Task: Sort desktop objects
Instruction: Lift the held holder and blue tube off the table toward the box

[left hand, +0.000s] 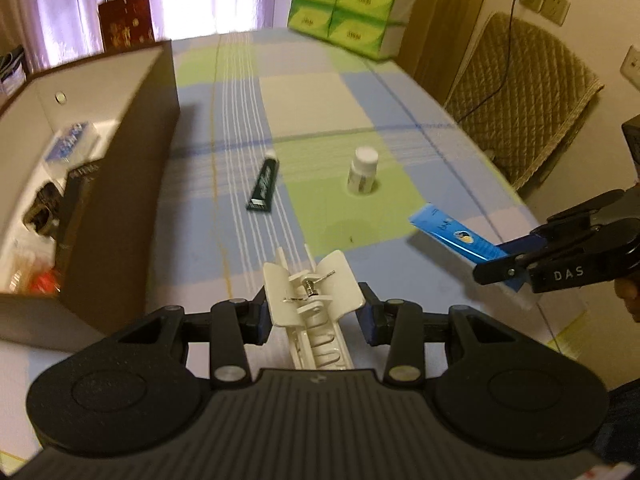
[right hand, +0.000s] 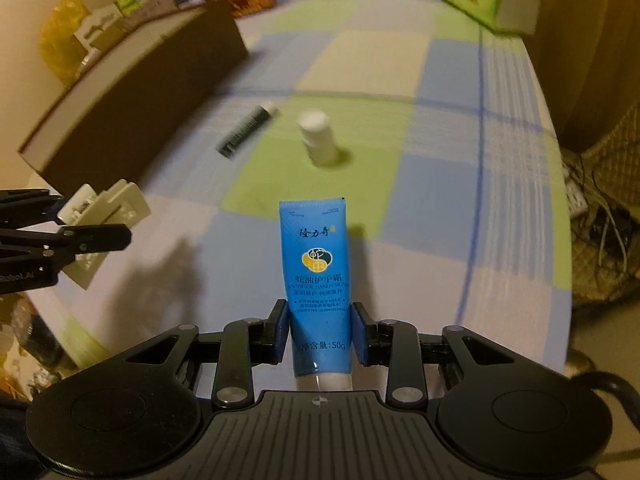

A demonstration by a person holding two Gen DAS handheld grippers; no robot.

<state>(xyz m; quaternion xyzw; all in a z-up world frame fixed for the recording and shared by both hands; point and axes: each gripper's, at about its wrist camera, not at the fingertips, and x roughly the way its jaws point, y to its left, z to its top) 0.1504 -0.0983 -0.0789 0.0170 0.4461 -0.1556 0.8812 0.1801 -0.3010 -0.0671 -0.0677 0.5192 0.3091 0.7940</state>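
Right now my left gripper [left hand: 313,312] is clamped on a white hair clip [left hand: 310,300], and my right gripper [right hand: 320,330] is pinched on a blue hand cream tube [right hand: 318,276]. Both hang above the checked tablecloth [left hand: 320,96], where a green tube [left hand: 263,186] and a white bottle [left hand: 363,170] sit near the brown box [left hand: 120,184].

We look forward along each pair of tongs, low and close over the checked blue, green and cream tabletop [left hand: 320,96]. The left view faces down its length, with the open brown cardboard box [left hand: 132,168] left of the left tongs [left hand: 314,314]. The right view, from right of them, faces the same way. Both share the dark green tube [left hand: 262,186], the white pill bottle [left hand: 363,170], the box and each other's tongs [right hand: 319,332].
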